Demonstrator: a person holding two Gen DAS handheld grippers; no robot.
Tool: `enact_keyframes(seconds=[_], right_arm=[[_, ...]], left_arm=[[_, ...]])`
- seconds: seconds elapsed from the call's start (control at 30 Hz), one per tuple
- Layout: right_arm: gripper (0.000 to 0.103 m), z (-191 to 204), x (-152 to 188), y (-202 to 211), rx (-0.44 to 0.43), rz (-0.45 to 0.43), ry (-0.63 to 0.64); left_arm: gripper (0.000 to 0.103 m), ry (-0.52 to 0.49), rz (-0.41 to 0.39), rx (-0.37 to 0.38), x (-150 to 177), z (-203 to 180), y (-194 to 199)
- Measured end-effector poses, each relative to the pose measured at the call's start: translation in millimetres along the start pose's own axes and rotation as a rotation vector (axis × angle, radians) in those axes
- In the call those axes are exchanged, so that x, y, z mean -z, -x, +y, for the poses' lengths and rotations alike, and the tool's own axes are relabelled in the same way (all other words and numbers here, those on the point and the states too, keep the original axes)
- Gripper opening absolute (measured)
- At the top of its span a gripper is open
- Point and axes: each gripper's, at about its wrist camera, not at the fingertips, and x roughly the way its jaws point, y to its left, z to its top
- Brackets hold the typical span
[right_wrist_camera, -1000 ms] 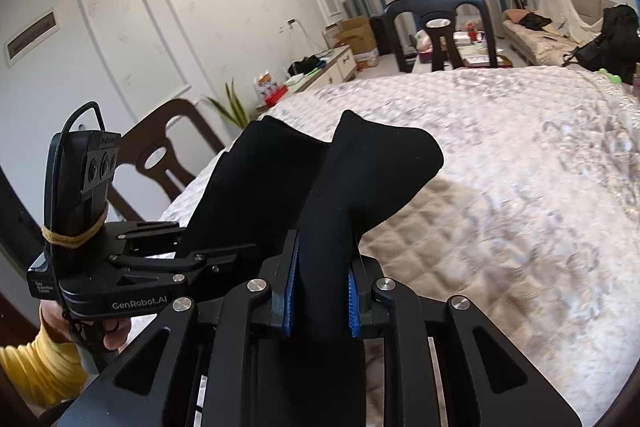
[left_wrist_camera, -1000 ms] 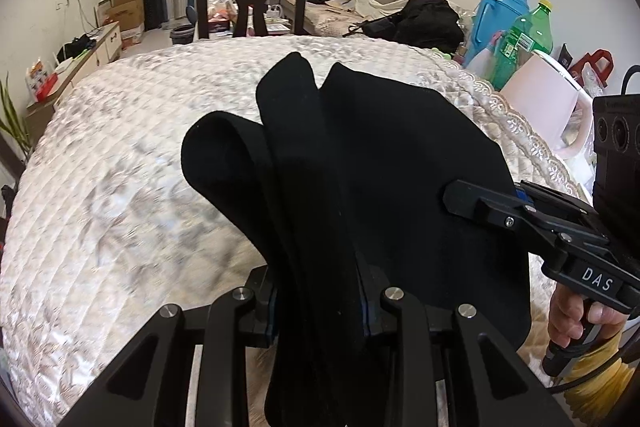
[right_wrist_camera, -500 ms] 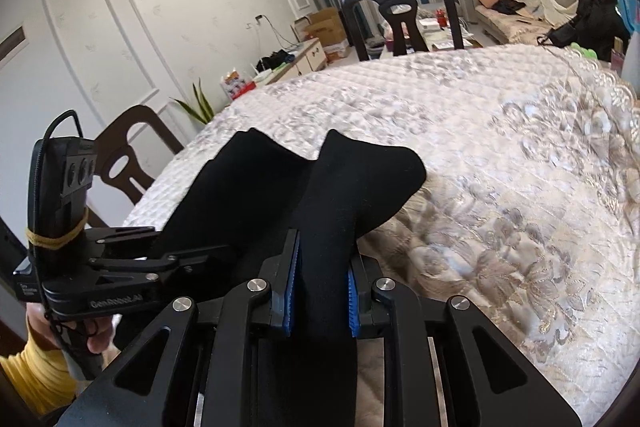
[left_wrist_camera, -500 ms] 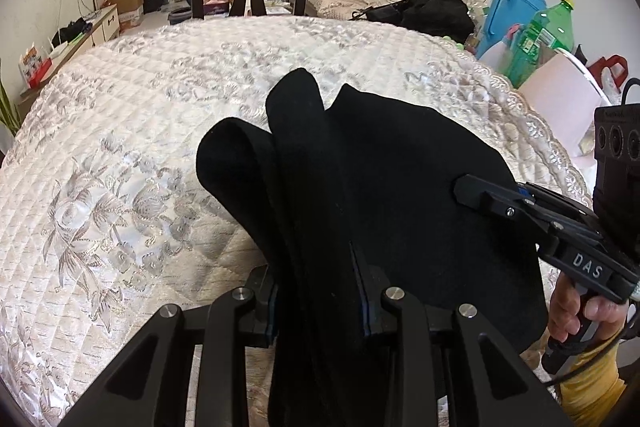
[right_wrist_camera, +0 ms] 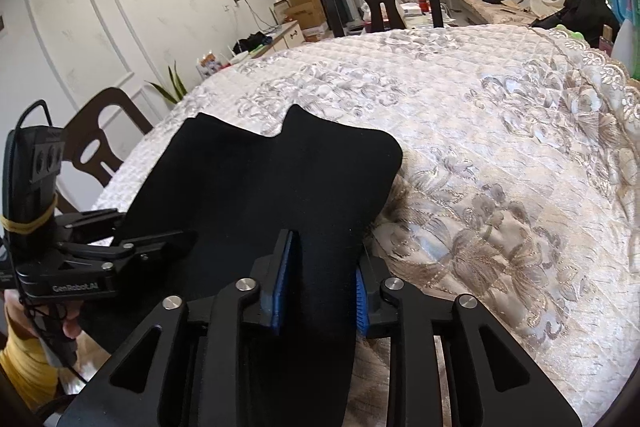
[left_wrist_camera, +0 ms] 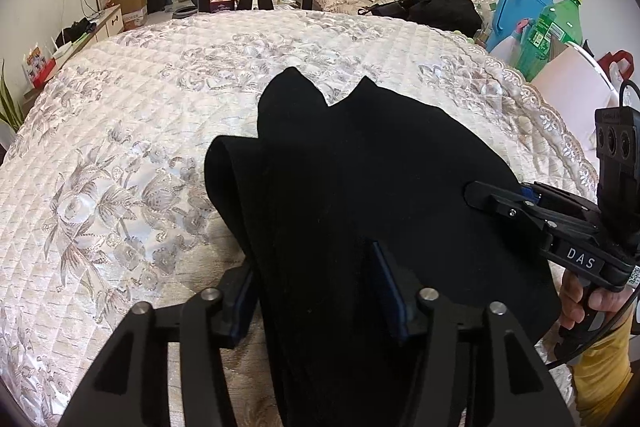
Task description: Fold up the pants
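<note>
On the quilted surface (left_wrist_camera: pixel 132 131), we are resting black pants (left_wrist_camera: pixel 360 179); left claw (left_wrist_camera: pixel 316 291) and right claw (right_wrist_camera: pixel 320 291) are gaping apart, cloth lying between.

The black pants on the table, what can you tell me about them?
The black pants are plain, matte, soft-looking cloth, folded into thick layers with a rolled fold at one side and two pointed corners at the far edge. They lie on the quilted cream floral tablecloth, near its front edge. The left gripper and the right gripper each straddle a strip of the cloth, jaws apart. No pockets or seams show.
</note>
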Motion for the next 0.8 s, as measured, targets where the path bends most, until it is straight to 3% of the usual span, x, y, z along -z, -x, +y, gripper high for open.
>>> enact_keyframes(seconds=[0.13, 0.33, 0.67, 0.8], right_arm=[[0.036, -0.7, 1.4, -1.5, 0.021, 0.004, -0.004], [0.044, 0.7, 2.1, 11.7, 0.083, -0.042, 0.004], [0.055, 16.3, 17.5, 58.2, 0.052, -0.13, 0.024], [0.058, 30.6, 31.5, 76.1, 0.039, -0.154, 0.049]], left_arm=[[0.07, -0.004, -0.014, -0.016, 2.9, 2.8, 1.1], [0.076, 0.015, -0.025, -0.034, 7.8, 7.9, 7.3], [0.076, 0.061, -0.086, -0.06, 32.2, 2.2, 45.8], [0.076, 0.062, -0.109, -0.111, 46.4, -0.8, 65.9]])
